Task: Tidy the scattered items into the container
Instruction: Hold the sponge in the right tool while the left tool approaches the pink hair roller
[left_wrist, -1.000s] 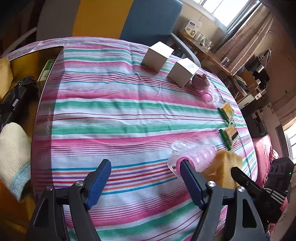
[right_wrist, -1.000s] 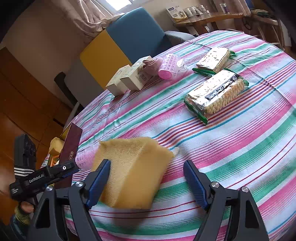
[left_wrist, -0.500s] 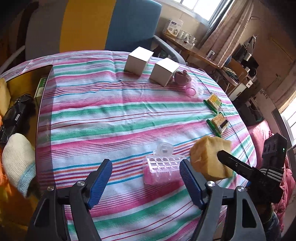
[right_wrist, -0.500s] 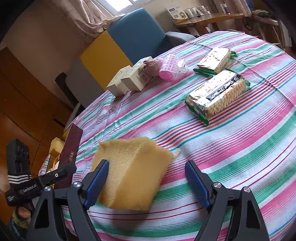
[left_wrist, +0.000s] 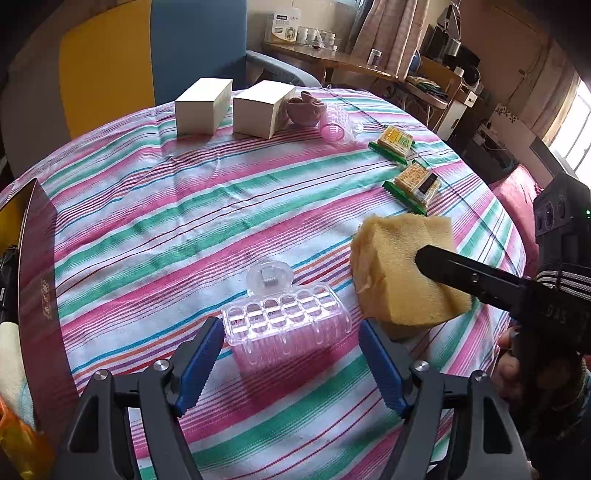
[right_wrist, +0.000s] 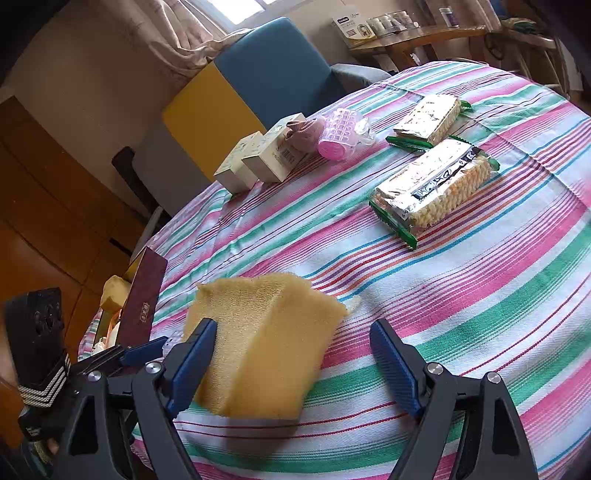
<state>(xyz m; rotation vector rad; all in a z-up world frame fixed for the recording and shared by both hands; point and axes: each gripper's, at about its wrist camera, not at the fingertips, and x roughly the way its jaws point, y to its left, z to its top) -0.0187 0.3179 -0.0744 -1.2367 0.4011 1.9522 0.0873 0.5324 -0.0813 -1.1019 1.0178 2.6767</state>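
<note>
A clear-and-pink hair roller (left_wrist: 286, 332) lies on the striped tablecloth between the blue pads of my left gripper (left_wrist: 291, 363), which is open and does not touch it. Just right of it sits a yellow sponge (left_wrist: 399, 266). In the right wrist view the sponge (right_wrist: 266, 339) rests against the left pad of my right gripper (right_wrist: 291, 365); the right pad stands well apart from it, so the jaws are open. A dark red box (left_wrist: 37, 258) stands at the table's left edge, with cloth items inside.
At the far side stand two white boxes (left_wrist: 201, 107), a mauve item (left_wrist: 304, 107) and a second pink roller (left_wrist: 336, 123). Two biscuit packets (right_wrist: 432, 184) lie to the right. A blue and yellow chair (right_wrist: 258, 74) stands behind the table.
The left gripper has rolled and shifted, so the roller that lay by its right pad now lies centred between both pads. The right gripper and the sponge have stayed put.
</note>
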